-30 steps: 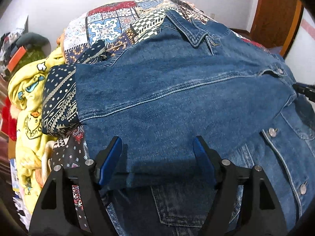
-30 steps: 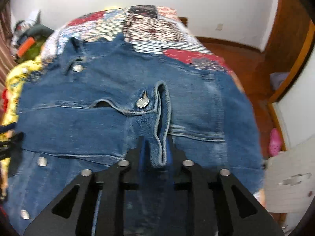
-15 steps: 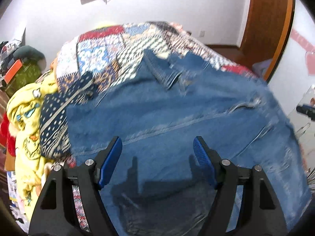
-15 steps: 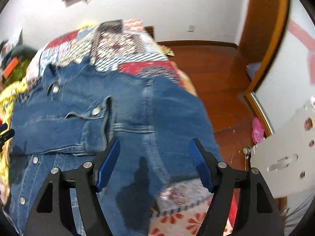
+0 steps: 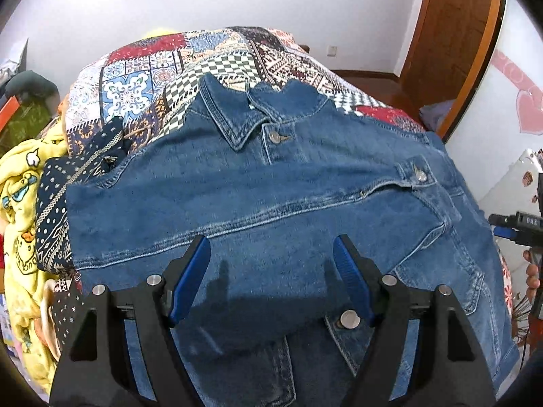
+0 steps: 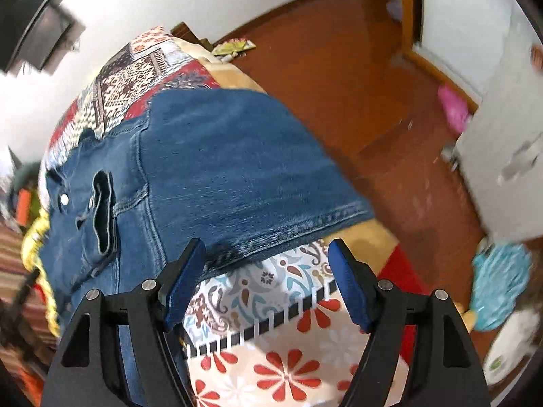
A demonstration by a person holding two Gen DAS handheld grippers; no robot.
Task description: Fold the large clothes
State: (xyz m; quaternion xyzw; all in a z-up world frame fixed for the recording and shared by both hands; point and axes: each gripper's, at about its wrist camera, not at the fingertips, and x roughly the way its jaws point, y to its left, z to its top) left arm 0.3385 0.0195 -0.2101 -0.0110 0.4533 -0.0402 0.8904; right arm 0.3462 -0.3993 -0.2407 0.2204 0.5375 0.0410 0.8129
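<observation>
Now both our grippers, left gripper (image 5: 271,268) and right gripper (image 6: 266,268), hover with fingers spread; denim jacket (image 5: 271,203) lies ahead, sleeve folded across; next, we judge, grasp its hem.

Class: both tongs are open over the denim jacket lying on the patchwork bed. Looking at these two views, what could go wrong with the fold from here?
1. The denim jacket reaches the bed's edge above the wooden floor; a pull that way might slide it off.
2. The sleeve lies loose across the front; with the left tongs and right tongs open, nothing pins it, so it may unfold.
3. The yellow blanket touches the jacket and could snag.
</observation>
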